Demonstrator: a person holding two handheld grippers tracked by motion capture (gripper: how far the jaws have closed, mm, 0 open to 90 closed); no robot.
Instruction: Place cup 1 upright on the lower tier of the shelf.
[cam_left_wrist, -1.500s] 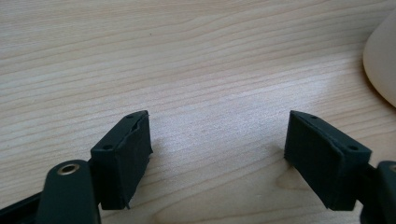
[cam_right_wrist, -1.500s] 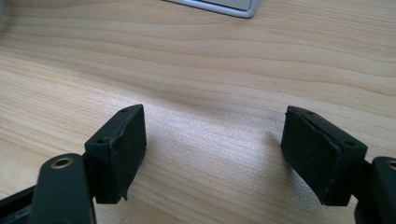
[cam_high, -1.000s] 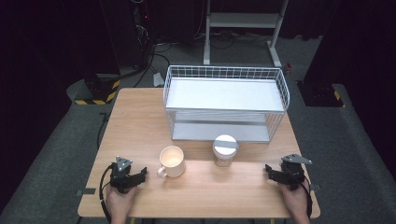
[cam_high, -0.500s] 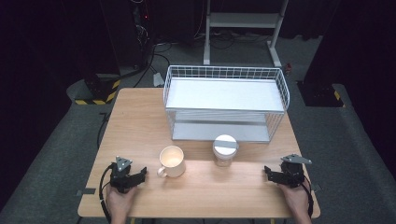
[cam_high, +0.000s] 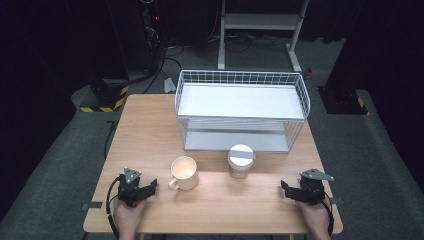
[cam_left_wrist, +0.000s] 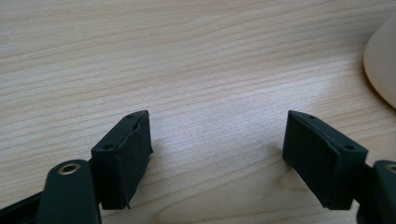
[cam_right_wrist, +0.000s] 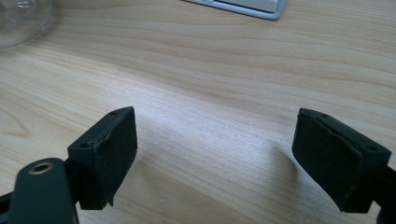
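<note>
A cream mug (cam_high: 184, 172) stands on the wooden table (cam_high: 150, 130), handle toward the left. My left gripper (cam_high: 150, 186) rests on the table just left of it, open, with bare wood between its pads (cam_left_wrist: 217, 135); the mug's side (cam_left_wrist: 380, 65) shows at the right edge of the left gripper view. A clear jar with a white lid (cam_high: 241, 160) stands right of the mug. My right gripper (cam_high: 284, 187) lies near the table's front right; its jaws have just been opening and stand open over bare wood (cam_right_wrist: 217, 135). The jar's glass base (cam_right_wrist: 21, 21) shows at top left there.
A white two-tier wire rack (cam_high: 240, 112) stands at the back of the table, behind the mug and jar; its base edge (cam_right_wrist: 243, 5) is ahead of the right gripper. Dark floor, cables and a metal stand (cam_high: 260, 22) surround the table.
</note>
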